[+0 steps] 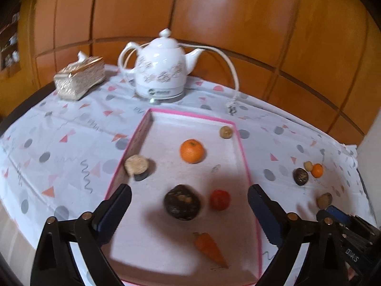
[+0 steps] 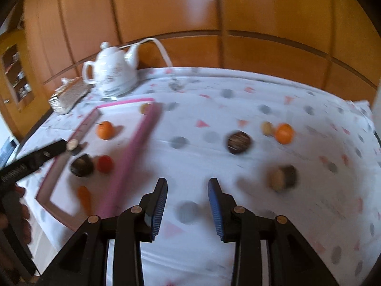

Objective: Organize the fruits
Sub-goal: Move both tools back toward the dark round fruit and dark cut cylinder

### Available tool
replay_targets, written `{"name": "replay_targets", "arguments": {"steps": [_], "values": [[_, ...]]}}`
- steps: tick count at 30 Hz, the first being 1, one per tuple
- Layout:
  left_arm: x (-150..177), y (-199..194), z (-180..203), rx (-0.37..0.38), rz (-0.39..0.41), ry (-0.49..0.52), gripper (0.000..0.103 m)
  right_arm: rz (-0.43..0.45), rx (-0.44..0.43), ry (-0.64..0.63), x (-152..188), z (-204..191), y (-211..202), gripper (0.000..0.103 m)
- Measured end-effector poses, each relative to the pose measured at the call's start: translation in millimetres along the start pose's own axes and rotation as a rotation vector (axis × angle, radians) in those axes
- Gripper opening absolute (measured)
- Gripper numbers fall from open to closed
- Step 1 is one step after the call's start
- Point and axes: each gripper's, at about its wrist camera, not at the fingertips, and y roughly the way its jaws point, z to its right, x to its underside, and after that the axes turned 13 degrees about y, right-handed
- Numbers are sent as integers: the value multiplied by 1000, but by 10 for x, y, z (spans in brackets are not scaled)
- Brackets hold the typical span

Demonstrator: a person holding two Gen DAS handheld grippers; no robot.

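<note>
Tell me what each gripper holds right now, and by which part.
Nothing is held. The left gripper stands wide open above the dark fruit in the tray; the right gripper is open over the tablecloth.

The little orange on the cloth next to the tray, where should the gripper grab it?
Grip the small orange across its round middle, coming from above. A pale round fruit sits close on its left, so set the pads front and back.

Left tool (image 1: 189, 205): jaws spread wide, nothing between them, angled downward. Right tool (image 2: 187, 205): jaws partly apart, empty, angled downward.
</note>
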Motion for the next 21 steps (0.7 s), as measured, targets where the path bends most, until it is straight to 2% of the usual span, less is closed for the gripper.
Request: {"name": "replay_targets", "arguments": {"steps": [4,10,17,21], "values": [[-49,-39,167,39,20,49,103,0,55,60,60,355,-83,36],[-129,-51,454,137,52,98,103,5,119,151,142,814,-179,36],[-221,-24,808,247,80,154,103,18,139,223,135,1080,-241,36],[-272,46,996,299,57,175,103,15,140,238,131,1157,-231,36]]}}
